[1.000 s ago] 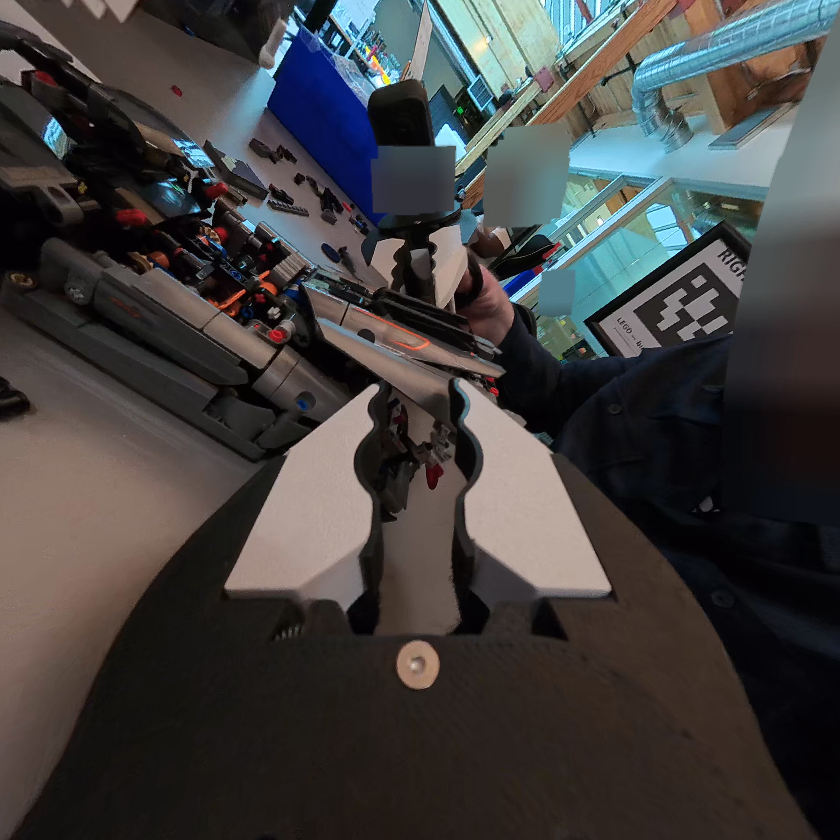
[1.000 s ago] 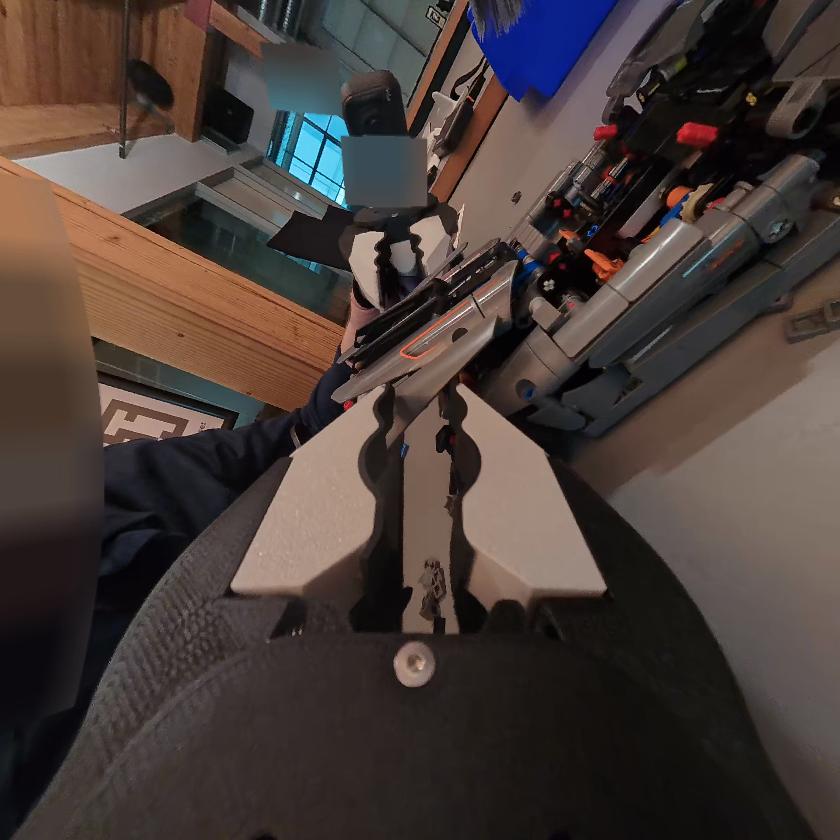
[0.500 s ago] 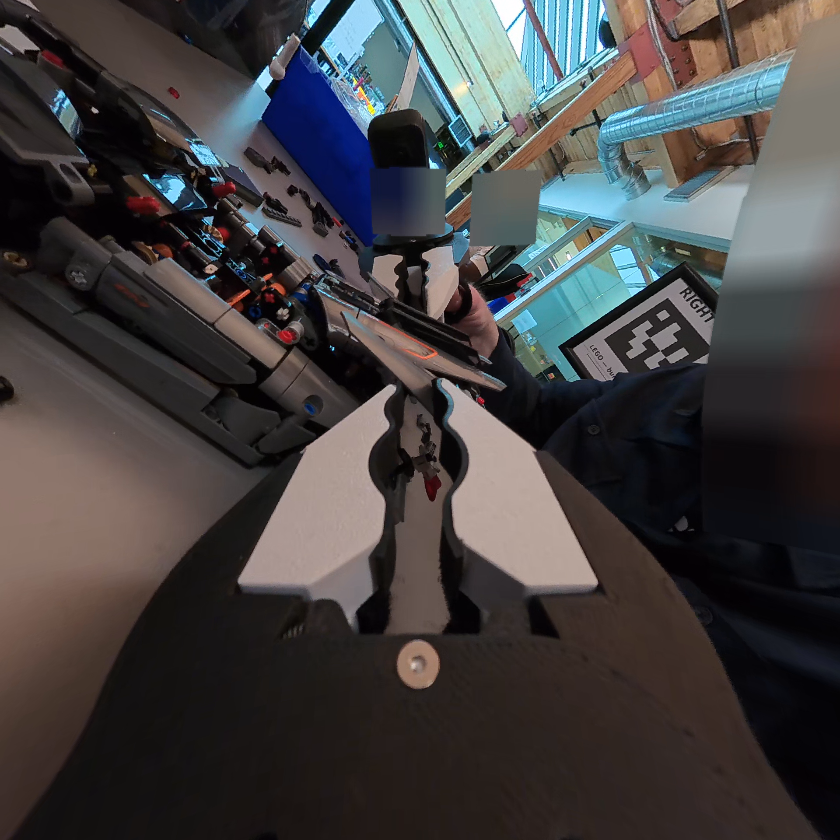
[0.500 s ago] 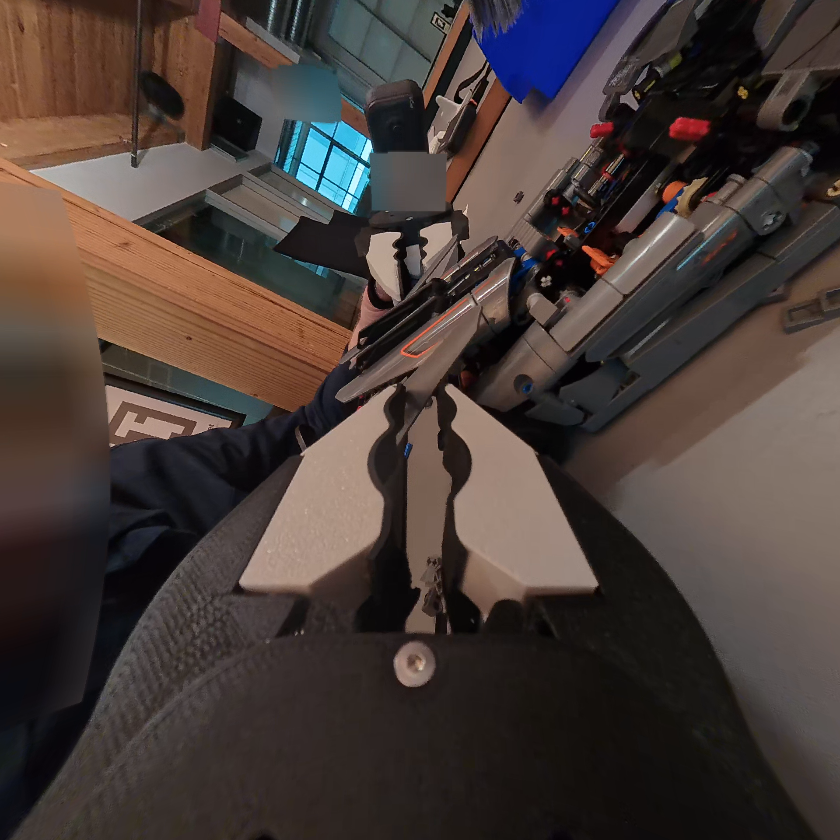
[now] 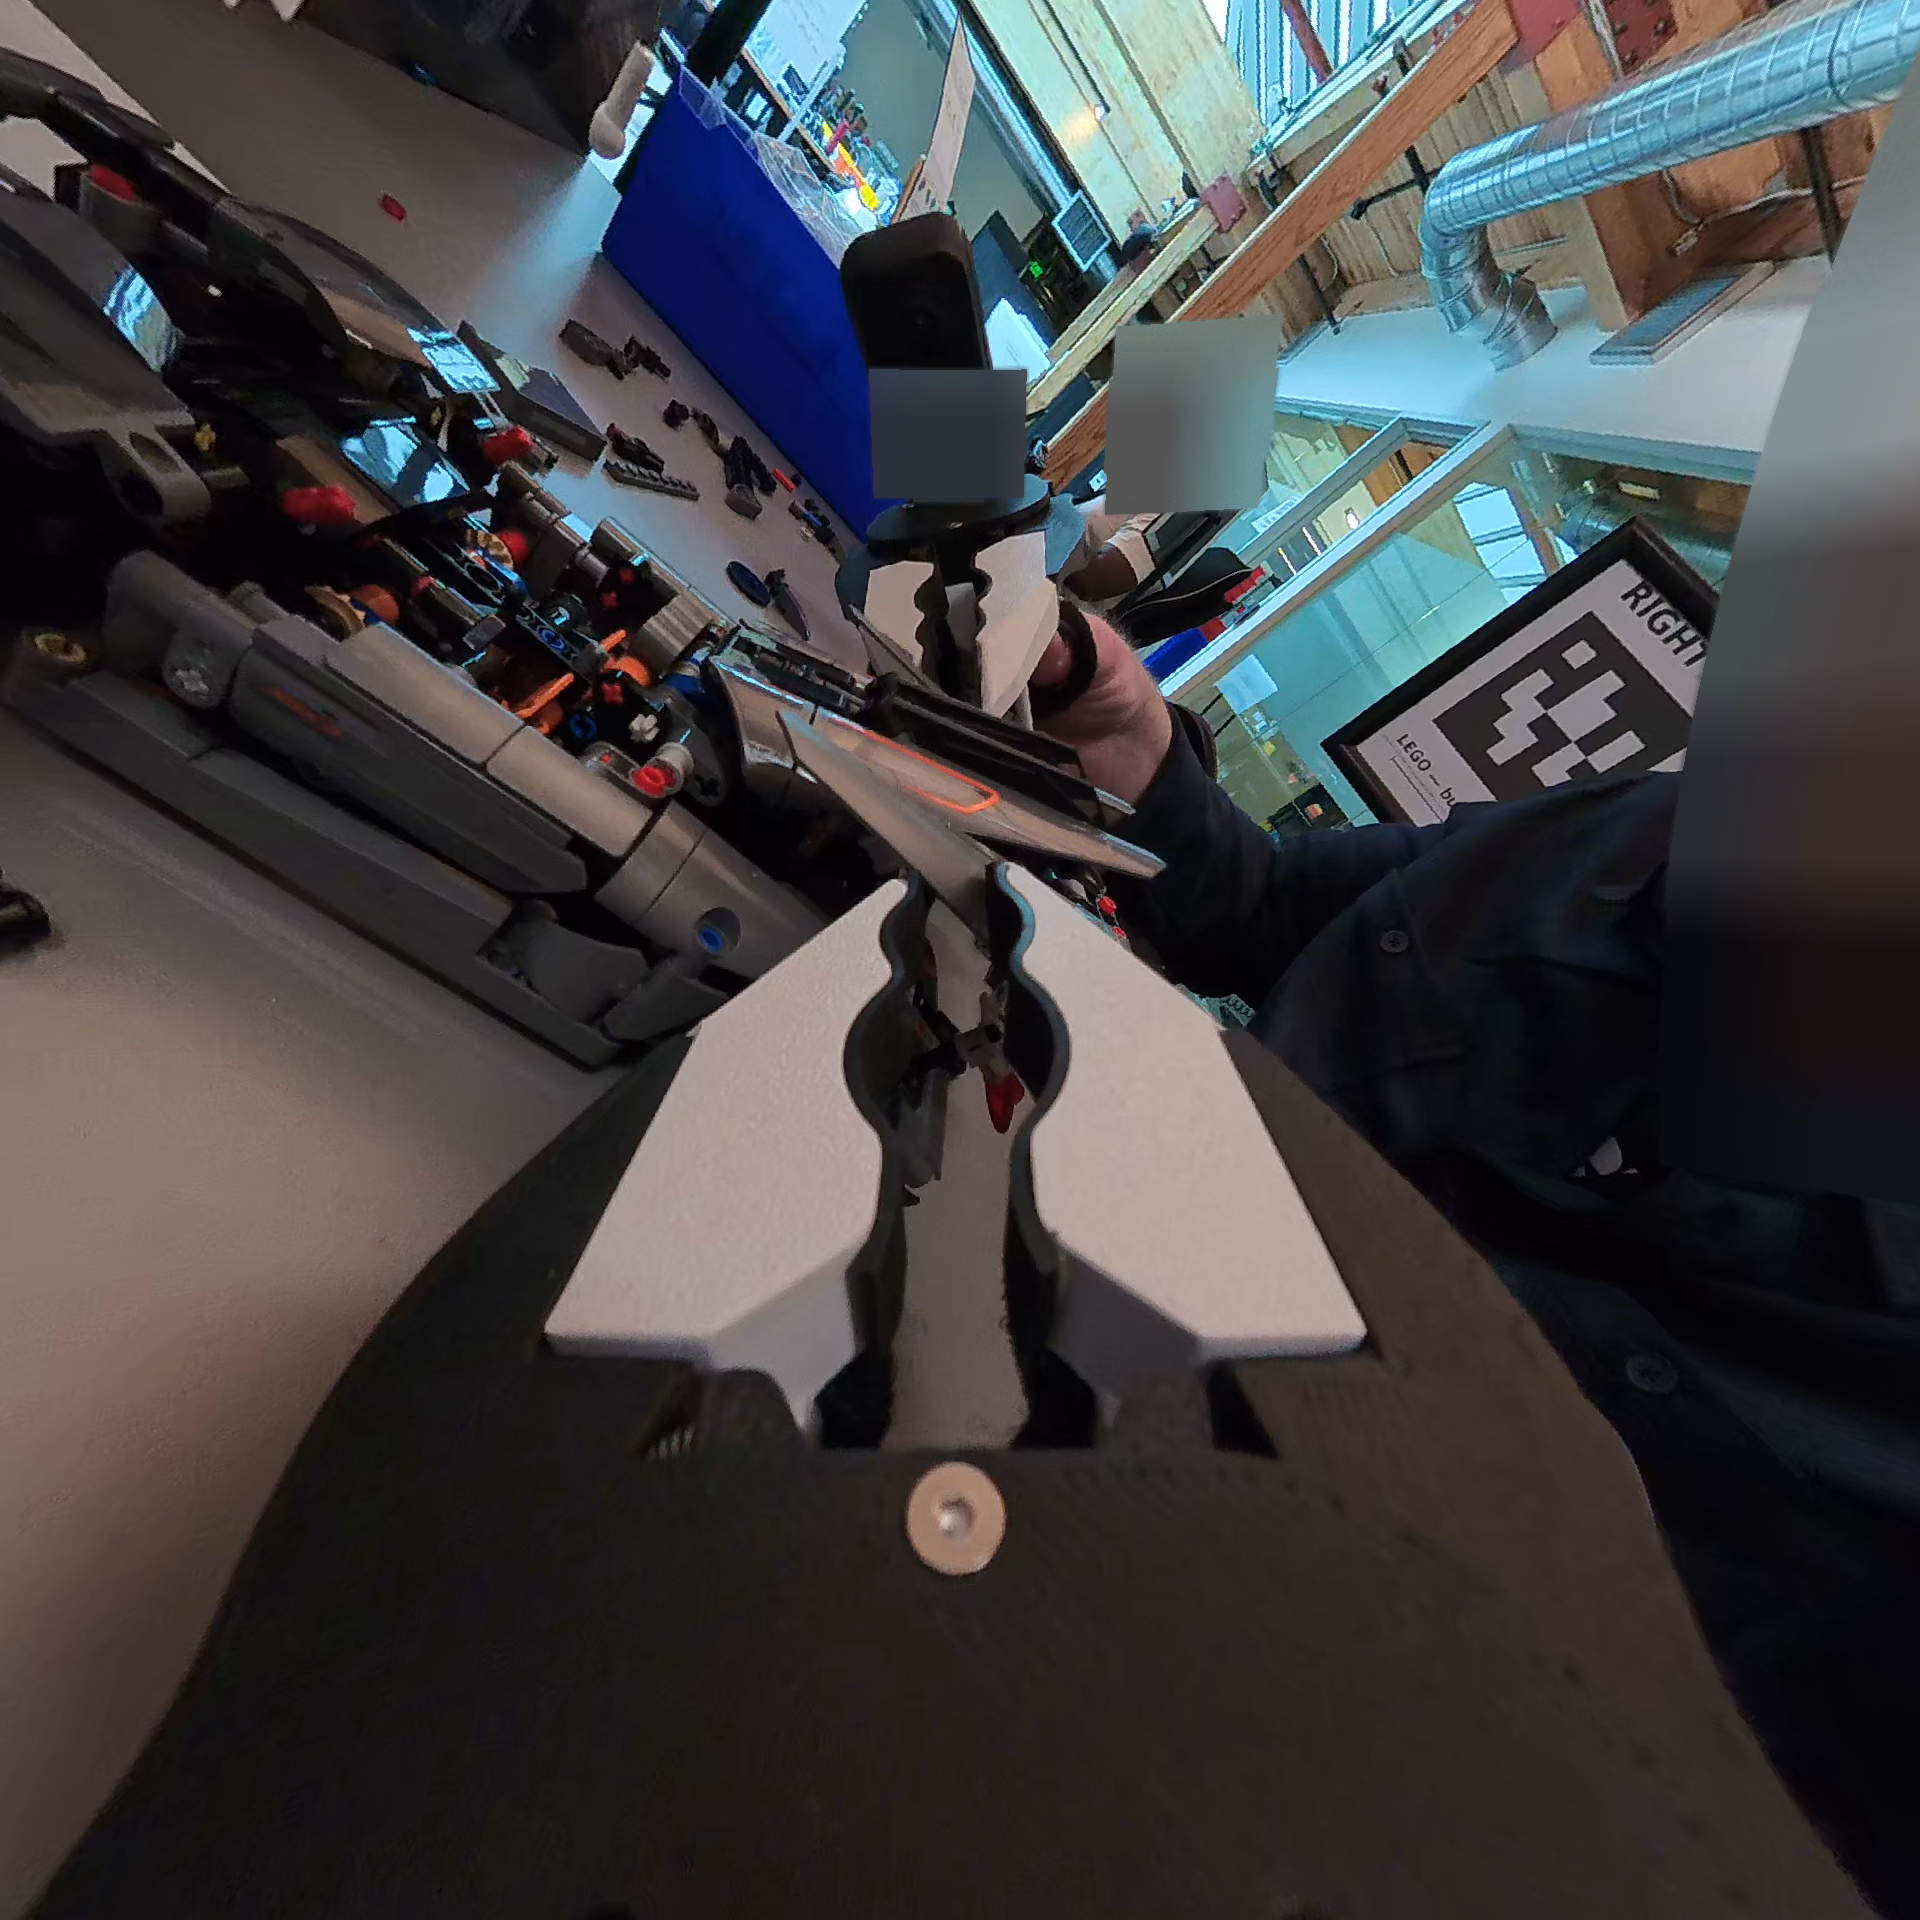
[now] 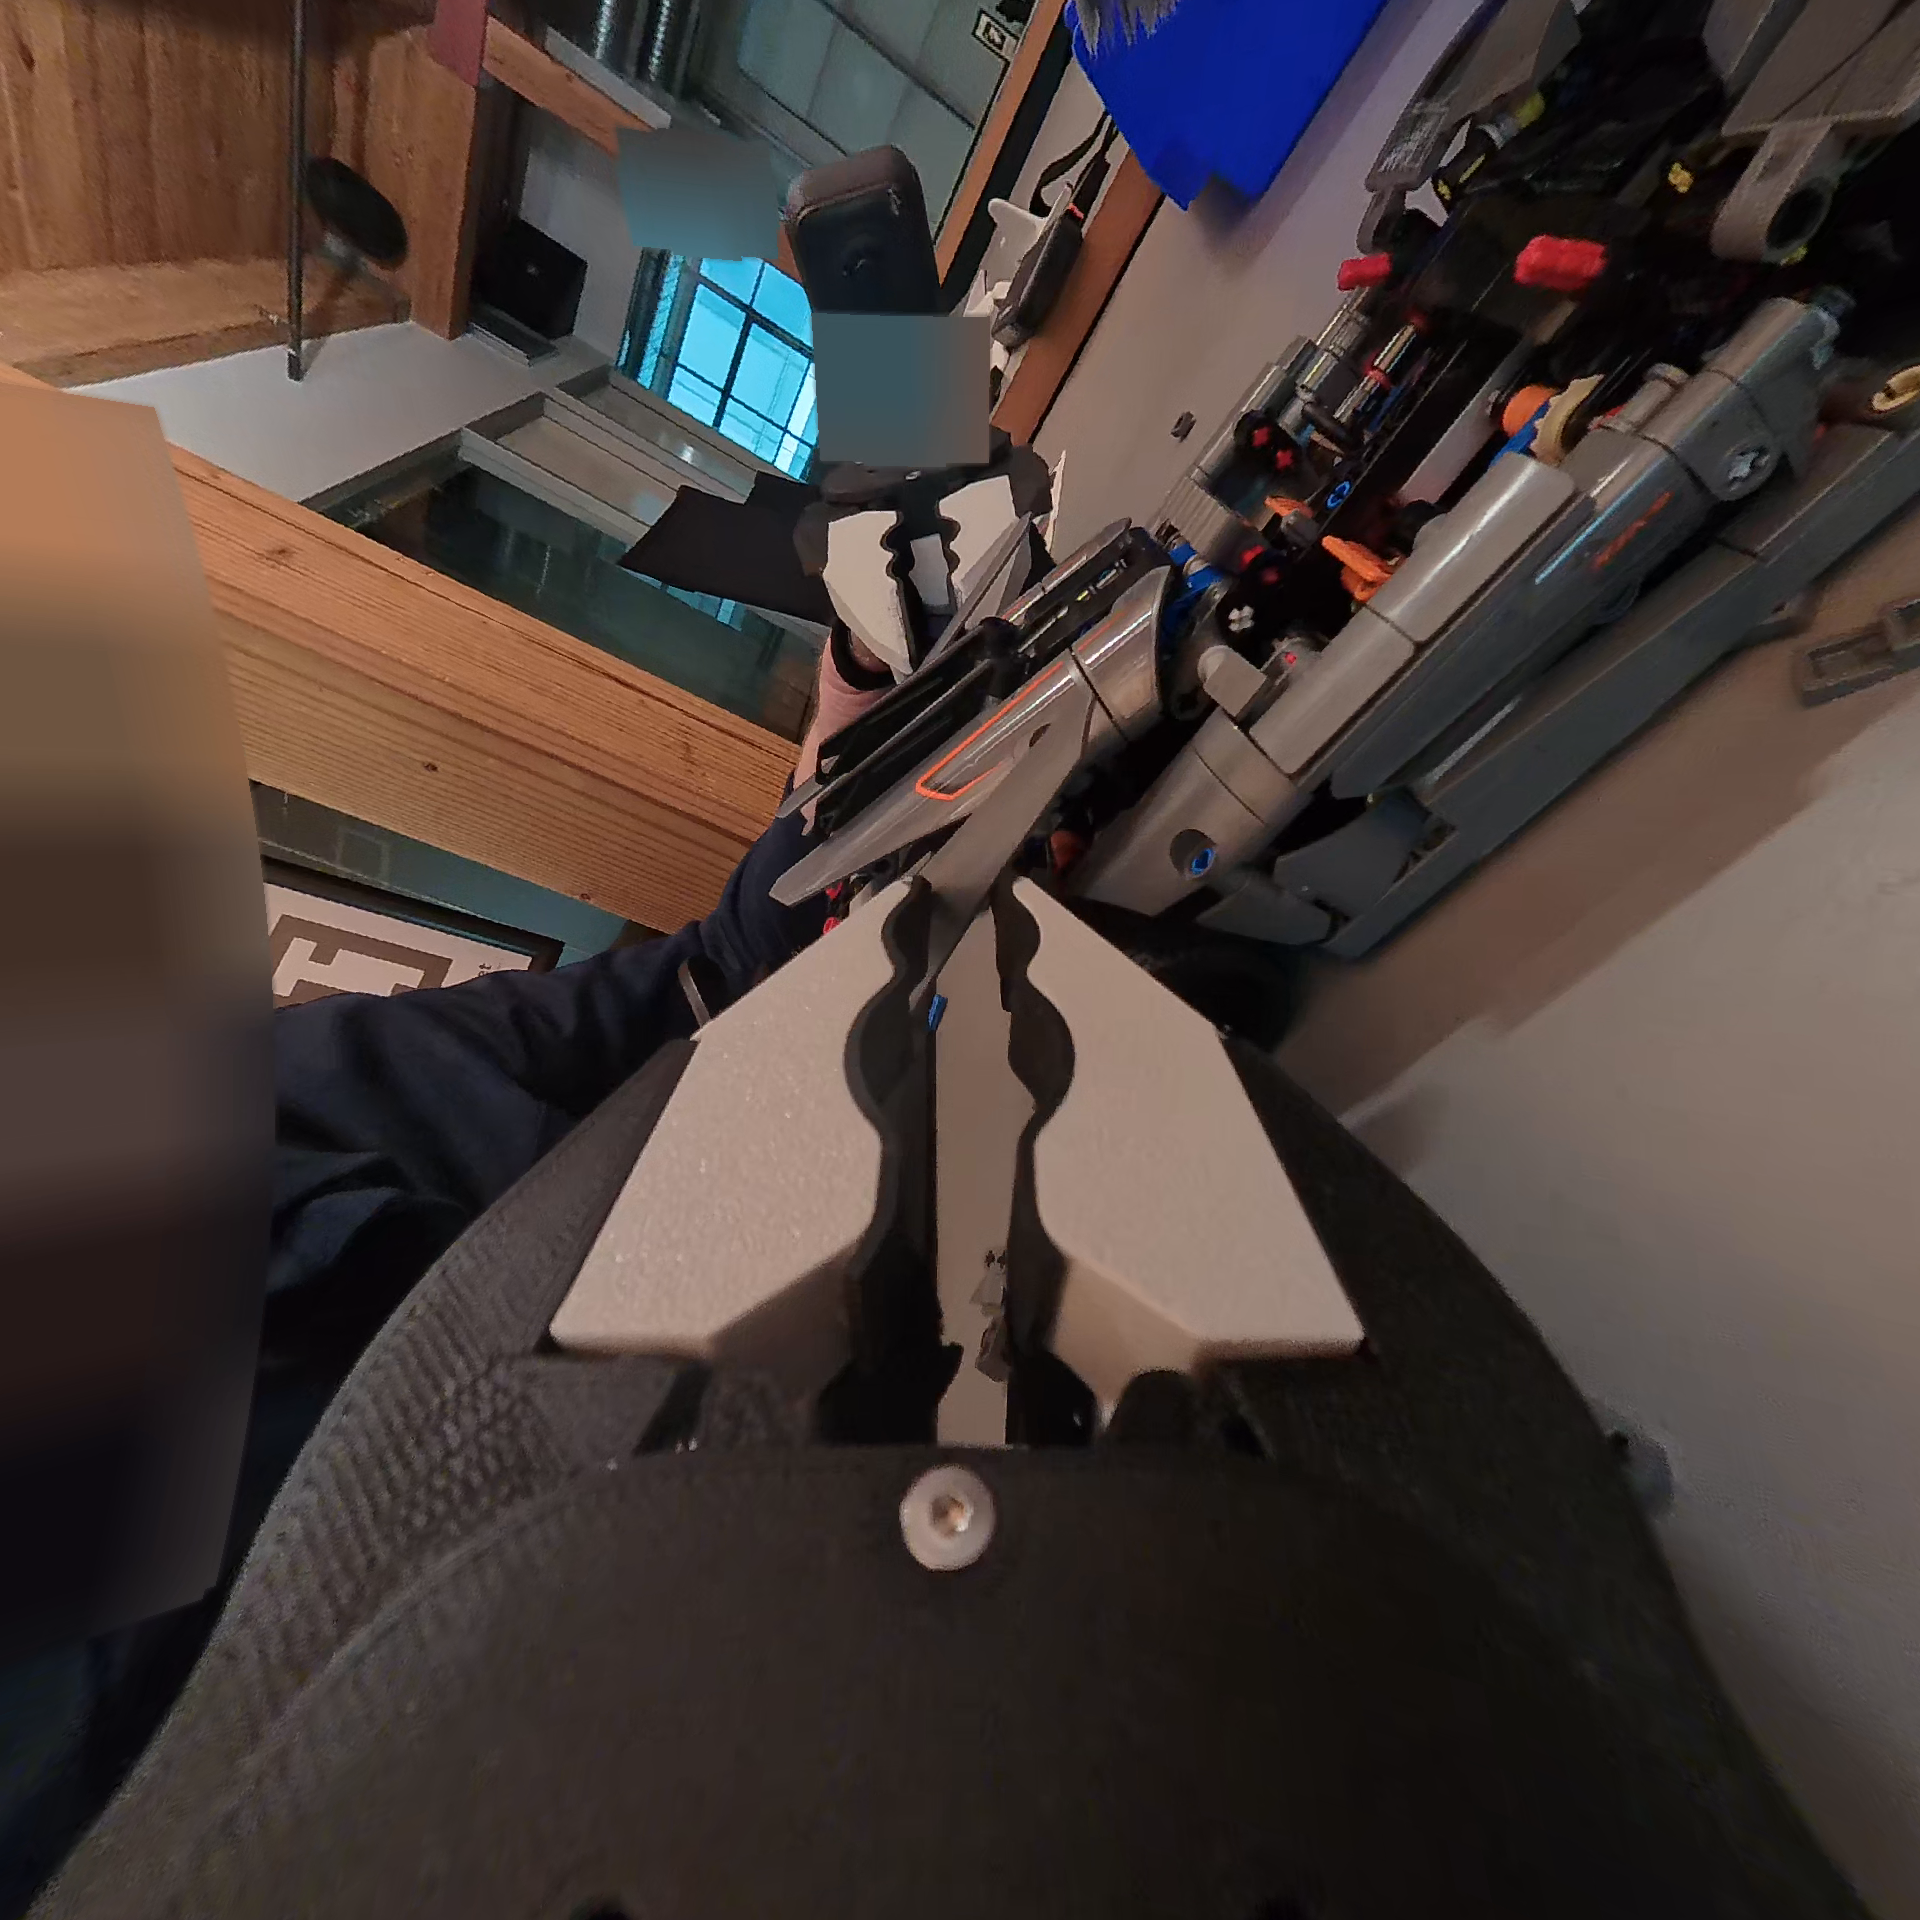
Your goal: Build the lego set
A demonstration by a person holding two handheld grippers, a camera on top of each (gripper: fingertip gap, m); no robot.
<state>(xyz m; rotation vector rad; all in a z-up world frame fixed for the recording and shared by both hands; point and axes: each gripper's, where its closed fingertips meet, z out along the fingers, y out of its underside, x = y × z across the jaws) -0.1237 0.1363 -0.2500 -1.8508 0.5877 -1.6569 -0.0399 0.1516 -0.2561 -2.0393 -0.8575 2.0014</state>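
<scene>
both tools grip one grey wedge-shaped lego panel with an orange outline [image 5: 914,790], left tool [image 5: 956,914] and right tool [image 6: 956,914] clamped on opposite ends; it hangs near the large grey lego model [image 5: 395,748] on the pale bench [image 5: 187,1143], likely steadied for fitting.

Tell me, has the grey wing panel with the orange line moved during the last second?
No. The grey wing panel keeps its place at the near end of the big grey model in both views.

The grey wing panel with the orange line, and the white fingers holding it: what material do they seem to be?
The grey wing panel looks like smooth moulded plastic; its flat face catches a soft glare. The left claw's fingers look like matte white plastic, probably 3D-printed, going by their fine grainy texture.
</scene>
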